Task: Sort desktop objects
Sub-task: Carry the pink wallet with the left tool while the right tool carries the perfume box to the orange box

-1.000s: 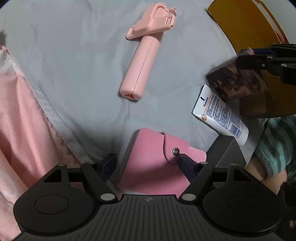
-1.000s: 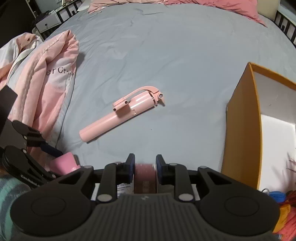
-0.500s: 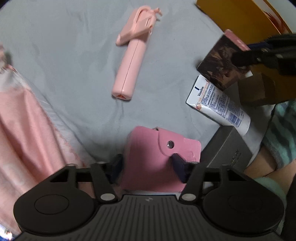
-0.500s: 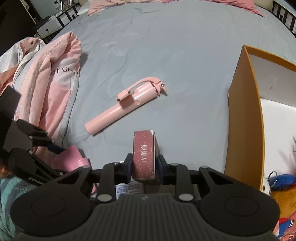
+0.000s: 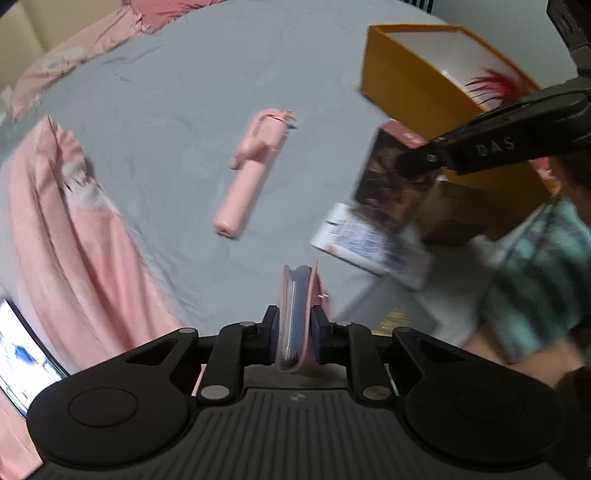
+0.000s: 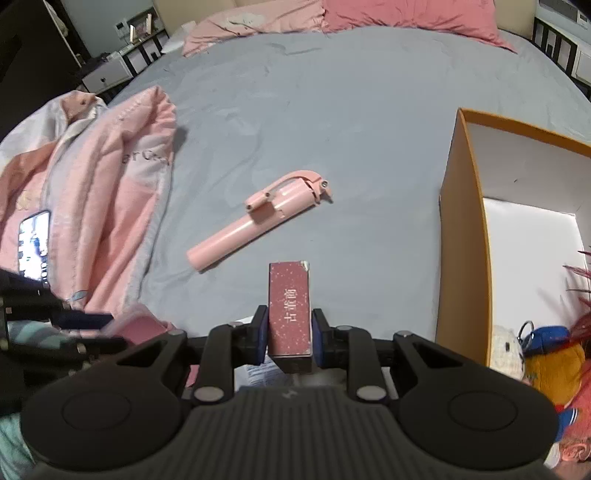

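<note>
Left gripper jaws closing on flat pink snap-flap card wallet, held edge-on above grey bedsheet. Right gripper jaws closing on small dark-red speckled cardboard box, near orange open-topped box.

Stick lies mid-bed, tilted, head end toward far right. Jacket at left of stick, w/ phone on its left part. Box stands right of stick, well apart; toys near its front corner. Pillows at far edge of bed, behind all. Carton up front, btwn stick and box, above tube. Tube lies right of stick, before box. Wallet up front, left of tube, on edge. Sleeve at right of tube.
</note>
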`<action>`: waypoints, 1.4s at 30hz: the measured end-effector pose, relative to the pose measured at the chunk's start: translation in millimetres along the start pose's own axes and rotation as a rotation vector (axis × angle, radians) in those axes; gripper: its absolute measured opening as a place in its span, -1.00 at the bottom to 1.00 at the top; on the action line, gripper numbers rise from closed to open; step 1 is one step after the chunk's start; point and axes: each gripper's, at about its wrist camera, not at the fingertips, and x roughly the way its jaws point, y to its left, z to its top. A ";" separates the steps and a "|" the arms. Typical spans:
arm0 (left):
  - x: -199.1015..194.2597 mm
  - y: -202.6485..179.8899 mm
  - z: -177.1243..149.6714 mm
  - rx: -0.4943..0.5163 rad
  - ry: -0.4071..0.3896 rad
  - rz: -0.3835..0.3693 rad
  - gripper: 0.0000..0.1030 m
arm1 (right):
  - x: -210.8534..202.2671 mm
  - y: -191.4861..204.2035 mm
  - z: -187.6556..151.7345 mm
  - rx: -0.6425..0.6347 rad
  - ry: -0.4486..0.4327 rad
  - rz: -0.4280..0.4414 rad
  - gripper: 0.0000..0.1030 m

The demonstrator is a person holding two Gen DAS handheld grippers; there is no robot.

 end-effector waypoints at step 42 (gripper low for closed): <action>-80.8 -64.9 98.0 -0.321 -0.444 -0.226 -0.63 | -173.8 -80.3 -24.4 0.236 -0.419 0.012 -0.53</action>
